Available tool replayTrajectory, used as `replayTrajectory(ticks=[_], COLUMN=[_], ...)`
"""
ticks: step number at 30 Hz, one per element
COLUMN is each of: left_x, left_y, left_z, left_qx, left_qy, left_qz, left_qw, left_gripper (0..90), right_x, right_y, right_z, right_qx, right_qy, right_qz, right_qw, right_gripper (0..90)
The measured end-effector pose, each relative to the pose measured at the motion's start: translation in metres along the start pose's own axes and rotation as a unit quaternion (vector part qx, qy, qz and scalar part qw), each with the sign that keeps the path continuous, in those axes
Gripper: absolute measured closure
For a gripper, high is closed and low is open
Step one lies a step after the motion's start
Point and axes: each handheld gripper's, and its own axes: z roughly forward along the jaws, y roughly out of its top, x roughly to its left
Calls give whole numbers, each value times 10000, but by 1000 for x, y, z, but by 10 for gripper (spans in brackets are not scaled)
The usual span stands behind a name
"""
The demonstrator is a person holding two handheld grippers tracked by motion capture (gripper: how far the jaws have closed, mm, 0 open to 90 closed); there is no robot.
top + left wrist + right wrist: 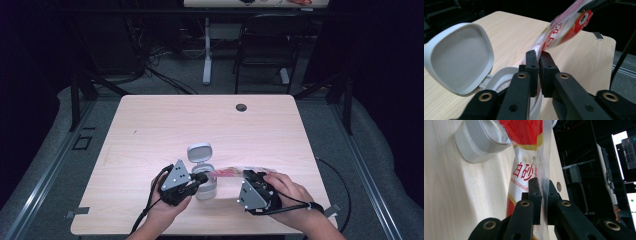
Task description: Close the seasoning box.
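currently on the counter (150,130), light wood, near its front edge:

item one: sugar packet (235,172), red and white with a clear film edge and printed red characters. it is stretched level between the two grippers, one end over the jar, the other toward the person's right. in the left gripper view the packet (564,32) rises away from the jaws up and to the right; in the right gripper view it (526,170) runs from the jaws up to the jar mouth.

item two: jar (206,186), pale translucent plastic, upright, standing just beside the left gripper. its hinged lid (199,152) is flipped open and stands up on the far side. the left gripper view shows the grey inside of the lid (461,57) and part of the jar rim below it. the right gripper view shows the jar (481,142) with the red end of the packet at its opening.

item three: left gripper (201,177), held in the left hand (167,207), jaws narrow and pinched on the packet's end above the jar.

item four: right gripper (246,175), held in the right hand (290,195), jaws narrow and clamped on the packet's clear film edge.

item five: round grommet hole (241,107) in the counter's far side, well apart from the work.
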Motion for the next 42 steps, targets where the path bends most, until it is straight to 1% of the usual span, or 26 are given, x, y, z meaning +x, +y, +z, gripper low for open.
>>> replayTrajectory(ticks=[2,3,5,6,10,13,14,16,17,18,19,20,21,23,24,26,27,28,30,31,32,33,37,39,40,42], left_x=[1,2,1,1,2,3,3,5,5,5,6,7,7,9,9,11,12,13,16,16,18,18,23,27,29,34], left_y=[0,0,0,0,0,-1,-1,-1,-1,-1,-1,-1,-1,-1,-1,-2,-2,-2,-2,-2,-2,-2,-3,-3,-4,-4], left_z=[-1,-1,-2,-2,-3,-6,-6,-8,-9,-9,-10,-11,-12,-15,-16,-18,-18,-18,-21,-21,-22,-22,-26,-29,-30,-33], left_qx=[-48,-58,-51,-46,-69,-125,-184,-171,-176,-195,-174,-207,-249,-250,-270,-271,-292,-311,-269,-313,-286,-311,-365,-406,-429,-433], left_qy=[-5,-4,-24,-24,-33,8,37,55,62,108,77,105,107,122,149,194,213,227,239,262,280,298,399,463,490,552], left_qz=[-17,-18,-11,-10,-30,-61,-77,-77,-86,-116,-132,-151,-182,-190,-198,-231,-245,-271,-296,-315,-328,-337,-397,-460,-495,-565], left_qw=[10000,10000,10000,10000,10000,9999,9998,9998,9998,9997,9997,9996,9995,9994,9993,9992,9990,9989,9989,9987,9987,9985,9977,9970,9966,9959], left_gripper=[828,817,808,799,790,772,768,759,751,742,727,718,711,695,693,688,684,680,677,676,672,667,648,632,630,630], right_x=[2,1,2,1,1,1,2,1,2,1,1,1,0,-2,-3,-5,-6,-6,-7,-7,-8,-8,-9,-9,-10,-10], right_y=[-2,-3,-4,-4,-3,-4,-4,-5,-6,-6,-8,-9,-10,-15,-18,-23,-26,-28,-34,-36,-39,-42,-52,-58,-61,-68], right_z=[0,-1,-1,-3,-5,-5,-4,-4,-3,-4,-3,-3,-3,-3,-3,-4,-3,-3,-3,-2,-2,-2,-1,1,2,5], right_qx=[-67,-47,-110,-71,-98,-75,-135,-125,-166,-118,-137,-111,-118,-88,-141,-100,-146,-153,-163,-173,-221,-272,-391,-436,-453,-495], right_qy=[23,39,36,52,39,41,61,77,80,70,63,62,67,98,97,88,85,59,60,79,64,102,91,59,58,-18], right_qz=[97,91,157,121,124,144,228,246,301,269,334,333,398,522,647,786,907,965,1107,1183,1281,1422,1757,1946,2054,2260], right_qw=[9999,9999,9998,9999,9999,9999,9996,9996,9994,9995,9993,9994,9991,9985,9978,9968,9957,9952,9937,9928,9915,9894,9836,9799,9776,9729], right_gripper=[880,885,899,900,900,900,900,900,900,900,900,900,900,900,900,900,900,900,900,900,900,900,900,900,900,900])
